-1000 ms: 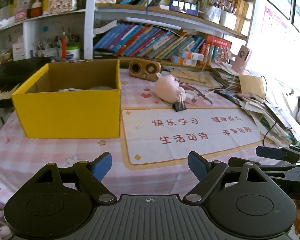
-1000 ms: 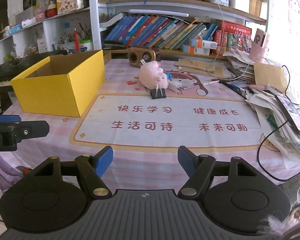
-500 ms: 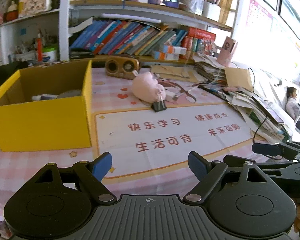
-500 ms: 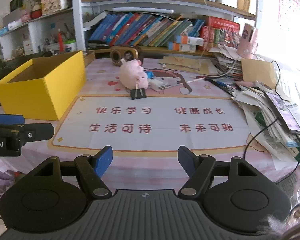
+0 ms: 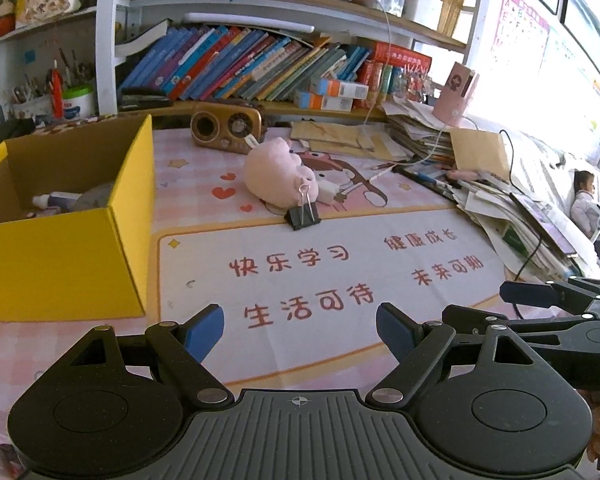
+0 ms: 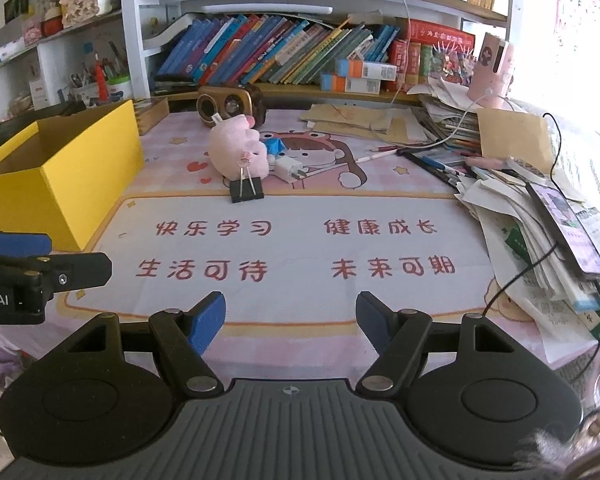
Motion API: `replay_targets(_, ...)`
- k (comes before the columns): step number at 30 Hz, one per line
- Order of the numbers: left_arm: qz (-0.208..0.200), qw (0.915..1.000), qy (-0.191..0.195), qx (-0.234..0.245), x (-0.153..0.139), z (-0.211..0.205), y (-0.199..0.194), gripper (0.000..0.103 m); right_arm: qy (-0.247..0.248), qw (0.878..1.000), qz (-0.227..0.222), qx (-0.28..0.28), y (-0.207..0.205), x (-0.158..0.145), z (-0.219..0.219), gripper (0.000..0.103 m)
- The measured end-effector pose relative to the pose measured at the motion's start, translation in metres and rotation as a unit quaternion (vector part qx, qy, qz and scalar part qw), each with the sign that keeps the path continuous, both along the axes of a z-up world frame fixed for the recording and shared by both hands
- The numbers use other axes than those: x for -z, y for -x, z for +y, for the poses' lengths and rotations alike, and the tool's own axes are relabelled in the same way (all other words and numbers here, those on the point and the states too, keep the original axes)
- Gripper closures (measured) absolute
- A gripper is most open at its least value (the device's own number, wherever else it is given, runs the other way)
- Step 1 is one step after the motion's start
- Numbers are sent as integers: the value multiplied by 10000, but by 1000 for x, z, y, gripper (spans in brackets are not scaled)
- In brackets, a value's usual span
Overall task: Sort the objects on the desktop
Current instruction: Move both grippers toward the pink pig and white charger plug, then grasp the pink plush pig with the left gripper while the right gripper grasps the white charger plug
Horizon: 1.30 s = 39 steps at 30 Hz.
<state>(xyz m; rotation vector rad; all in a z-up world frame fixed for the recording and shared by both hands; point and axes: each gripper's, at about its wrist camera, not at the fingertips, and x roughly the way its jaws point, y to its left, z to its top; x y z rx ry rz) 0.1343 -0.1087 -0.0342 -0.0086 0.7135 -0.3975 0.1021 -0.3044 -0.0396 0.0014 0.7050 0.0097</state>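
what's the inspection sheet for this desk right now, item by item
surface: pink checked cloth, printed mat on it
job's things: yellow box open, a few items inside; black binder clip, pink plush and white charger plug clustered mid-desk
clutter: paper stack, phone on top; pens
grippers: left gripper and right gripper, jaws open, empty
cables: black cable over papers; white cable
surroundings: bookshelf, small speaker
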Motion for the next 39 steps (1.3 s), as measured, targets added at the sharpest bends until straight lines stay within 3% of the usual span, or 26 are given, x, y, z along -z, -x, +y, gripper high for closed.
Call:
replay_targets(14,95,9992,-82,-376,1,-39,-42,17,-115,9994,93,-305,-63,2,-42,33)
replay_targets(31,37,9956,-322,-884,-5,-69,-102,17,-96,9939,66,-1093,-146,9,-72,33)
replay_targets(34,19,9953,-371,-892,-6,-73,-118,11,-80,9925,44,-1217,-167,11,-73,33)
replay_targets(39,-44,9951,-418,-893,-6,-83,-145,10,-71,9899,38,-1414,-200,16,-69,33)
